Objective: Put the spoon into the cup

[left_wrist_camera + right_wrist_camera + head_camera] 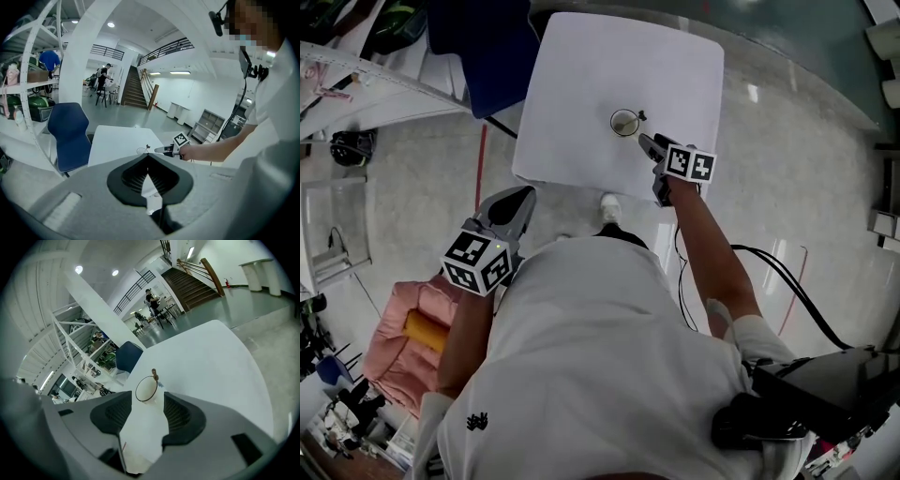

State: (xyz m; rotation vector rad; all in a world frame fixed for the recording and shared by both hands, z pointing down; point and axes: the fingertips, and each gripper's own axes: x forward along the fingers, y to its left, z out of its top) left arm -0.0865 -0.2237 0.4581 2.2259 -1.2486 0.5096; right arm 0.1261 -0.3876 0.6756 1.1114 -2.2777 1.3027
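A clear cup with a dark rim (624, 122) stands on the white table (581, 66). The spoon is in it, and only its brown handle end (641, 115) shows above the rim. My right gripper (647, 142) hovers just short of the cup, open, with nothing between its fingers. In the right gripper view the cup (146, 389) and the spoon's handle end (153, 376) sit just beyond the spread jaws of the right gripper (147, 403). My left gripper (523, 195) hangs off the table near my body, shut and empty. Its view (148, 158) shows the cup (140, 151) far ahead.
A blue chair (487, 47) stands at the table's far left corner. White shelving (356, 75) runs along the left. A pink cushion with an orange object (403, 337) lies on the floor at my left. Black cables (787, 281) trail on the floor at the right.
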